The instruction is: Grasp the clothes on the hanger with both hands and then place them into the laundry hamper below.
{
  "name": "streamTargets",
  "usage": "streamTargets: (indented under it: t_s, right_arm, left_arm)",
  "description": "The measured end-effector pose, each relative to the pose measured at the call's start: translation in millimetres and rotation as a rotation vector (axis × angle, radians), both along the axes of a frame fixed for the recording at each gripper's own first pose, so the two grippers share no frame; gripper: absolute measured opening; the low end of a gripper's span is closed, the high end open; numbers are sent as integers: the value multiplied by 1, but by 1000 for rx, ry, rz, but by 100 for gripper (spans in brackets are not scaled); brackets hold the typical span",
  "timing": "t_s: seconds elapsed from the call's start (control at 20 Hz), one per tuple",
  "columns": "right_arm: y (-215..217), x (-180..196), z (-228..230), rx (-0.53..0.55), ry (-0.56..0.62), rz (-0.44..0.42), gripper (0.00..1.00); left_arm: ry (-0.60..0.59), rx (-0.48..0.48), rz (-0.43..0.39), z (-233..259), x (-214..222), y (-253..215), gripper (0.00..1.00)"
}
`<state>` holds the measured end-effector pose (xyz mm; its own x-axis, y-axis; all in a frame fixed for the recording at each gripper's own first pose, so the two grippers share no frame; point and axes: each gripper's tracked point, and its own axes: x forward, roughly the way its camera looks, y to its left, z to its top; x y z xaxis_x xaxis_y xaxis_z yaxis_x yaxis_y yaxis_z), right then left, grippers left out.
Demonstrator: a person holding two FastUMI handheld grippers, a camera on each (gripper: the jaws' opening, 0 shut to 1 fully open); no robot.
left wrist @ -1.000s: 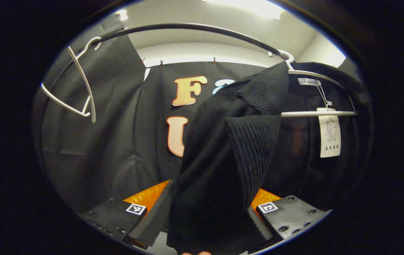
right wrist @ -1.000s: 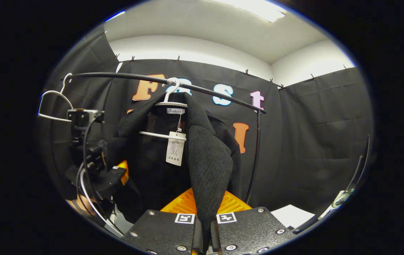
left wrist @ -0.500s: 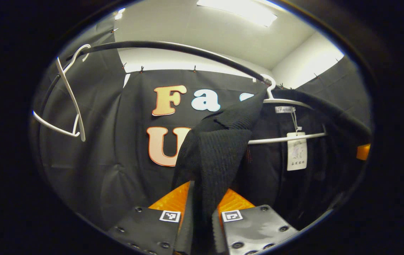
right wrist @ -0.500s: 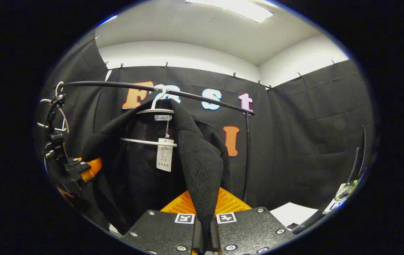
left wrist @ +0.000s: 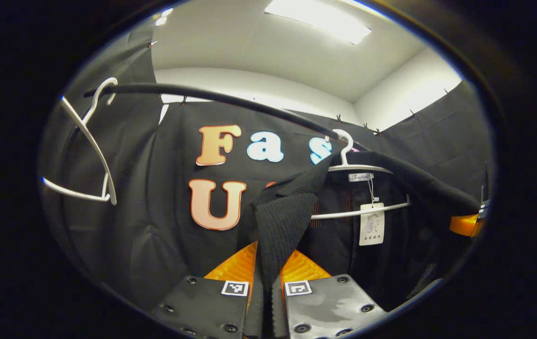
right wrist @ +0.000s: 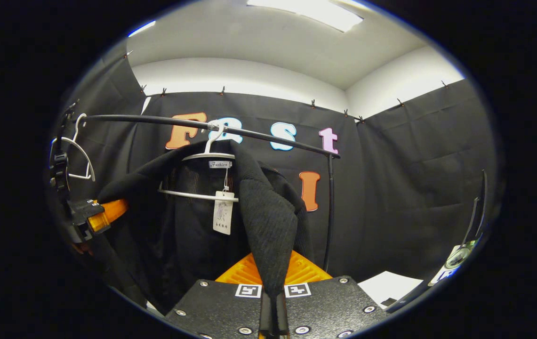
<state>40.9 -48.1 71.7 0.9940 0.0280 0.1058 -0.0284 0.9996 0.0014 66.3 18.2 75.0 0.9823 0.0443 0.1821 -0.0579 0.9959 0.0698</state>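
A black knit garment (right wrist: 188, 221) hangs on a white hanger (right wrist: 202, 155) hooked over a black rail (right wrist: 249, 134). A white tag (right wrist: 221, 213) dangles inside its collar. In the right gripper view, my right gripper (right wrist: 273, 308) is shut on the garment's ribbed front edge (right wrist: 268, 240). Seen from the left gripper view, my left gripper (left wrist: 266, 301) is shut on the other ribbed edge (left wrist: 280, 230) of the garment (left wrist: 343, 245), which stretches from the hanger (left wrist: 357, 167). My left gripper's orange part (right wrist: 103, 214) shows at the left of the right gripper view.
An empty white hanger (left wrist: 87, 155) hangs at the rail's left end (left wrist: 122, 89); it also appears as a white hanger (right wrist: 77, 150) in the right gripper view. The rail's upright post (right wrist: 328, 212) stands right of the garment. A white sheet (right wrist: 388, 287) lies low right.
My left gripper closed on the garment's ribbed edge and pulled back and outward, stretching the fabric. The right gripper kept its hold and drew back slightly.
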Motion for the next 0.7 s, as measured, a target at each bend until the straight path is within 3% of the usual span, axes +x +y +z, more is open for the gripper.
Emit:
streamTargets:
  t_s: [0.05, 0.15, 0.3, 0.4, 0.65, 0.7]
  right_arm:
    - [-1, 1, 4, -4, -6, -1, 4]
    - [-4, 0, 16, -5, -28, -5, 4]
    - [-8, -1, 37, -13, -64, -8, 4]
    - [-17, -1, 56, -61, -98, -32, 4]
    - [-31, 6, 108, -163, -186, -77, 4]
    - [-37, 8, 120, -193, -206, -99, 4]
  left_arm:
    - [-10, 12, 12, 5, -2, -1, 11]
    - [-29, 39, 46, 16, -3, 0, 14]
    - [-47, 33, 11, 26, 0, -12, 17]
    - [-87, 25, -19, 39, 2, -18, 14]
    - [-114, 65, -6, 63, 14, -9, 17]
    - [-121, 73, -1, 67, 18, -8, 10]
